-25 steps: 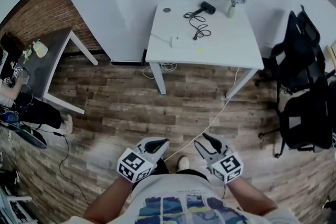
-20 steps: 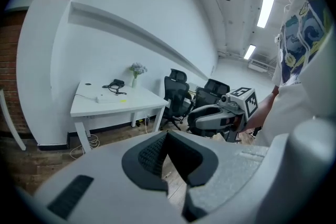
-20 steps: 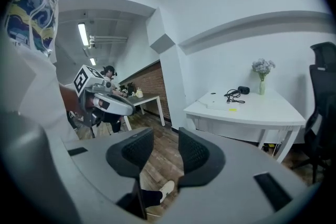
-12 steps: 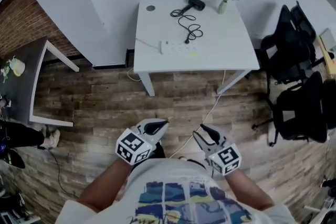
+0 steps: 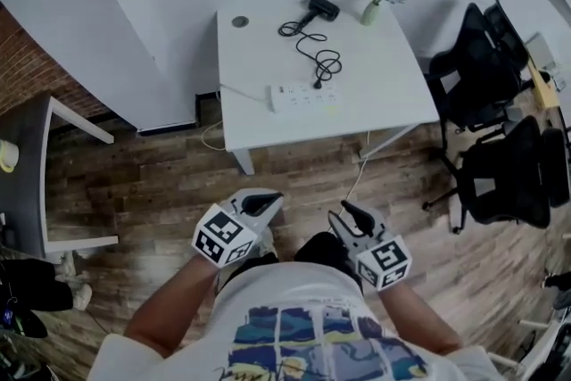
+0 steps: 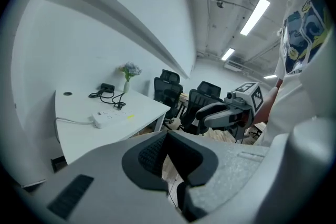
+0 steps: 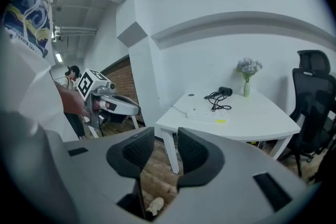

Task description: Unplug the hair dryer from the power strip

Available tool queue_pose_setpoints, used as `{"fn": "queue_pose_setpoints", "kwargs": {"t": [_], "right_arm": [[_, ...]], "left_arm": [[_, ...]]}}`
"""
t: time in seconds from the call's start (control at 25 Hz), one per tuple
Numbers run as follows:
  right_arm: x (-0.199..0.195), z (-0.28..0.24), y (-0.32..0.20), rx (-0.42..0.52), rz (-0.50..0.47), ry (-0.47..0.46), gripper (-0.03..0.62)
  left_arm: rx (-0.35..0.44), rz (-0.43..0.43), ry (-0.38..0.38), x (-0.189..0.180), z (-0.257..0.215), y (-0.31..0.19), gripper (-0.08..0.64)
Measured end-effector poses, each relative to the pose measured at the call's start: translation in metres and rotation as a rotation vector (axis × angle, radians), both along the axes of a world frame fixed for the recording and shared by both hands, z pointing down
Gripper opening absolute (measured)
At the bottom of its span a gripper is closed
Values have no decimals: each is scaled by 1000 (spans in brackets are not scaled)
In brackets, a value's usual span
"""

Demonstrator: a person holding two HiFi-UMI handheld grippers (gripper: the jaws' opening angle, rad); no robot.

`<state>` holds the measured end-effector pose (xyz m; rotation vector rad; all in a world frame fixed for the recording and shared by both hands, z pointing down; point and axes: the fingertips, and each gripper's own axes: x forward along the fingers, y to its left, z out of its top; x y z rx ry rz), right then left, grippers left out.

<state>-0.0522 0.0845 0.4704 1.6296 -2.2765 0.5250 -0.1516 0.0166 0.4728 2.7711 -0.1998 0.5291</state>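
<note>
Person stands on the wood floor, facing a white table at 12 o'clock, well apart from it. Both claws are held low and close to the body, pointing toward the table, which looks like a carrying posture for an approach, not a reach. Left gripper: jaw tips look to meet, nothing between them. Right gripper: jaws apart and closing, only floor seen through the gap, nothing held. The hair dryer lies at the far edge of the table, at about 1 o'clock from the power strip, which sits near the front edge. A black cord runs in loose loops from dryer to strip, and its plug is seated in the strip, so the unplugging has not begun. The strip lying nearest the person probably makes the plug the first thing within reach. A vase of flowers stands just beside the dryer at 3 o'clock, a likely knock-over risk. Black chairs crowd the table at 3 o'clock, favouring an approach from the front.
</note>
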Motion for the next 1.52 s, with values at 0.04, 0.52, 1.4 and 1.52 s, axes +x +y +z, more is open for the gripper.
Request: {"fn": "queue_pose_setpoints", "kwargs": {"t": [0.04,0.52,1.4,1.52], "right_arm": [[1,1,-3,-7,3,2,140],[63,14,-99,-24,-18,5,141],[159,93,-299,-144,-281,0,137],[163,103,-314,-151,-307,-2,138]], "left_arm": [[-10,-1,3,1,3,-7,0],[-18,-85,-63,46,34,-108,0],[-7,-194,-323,157,109,-250,0],[-13,-192,-354,167,121,-256,0]]}}
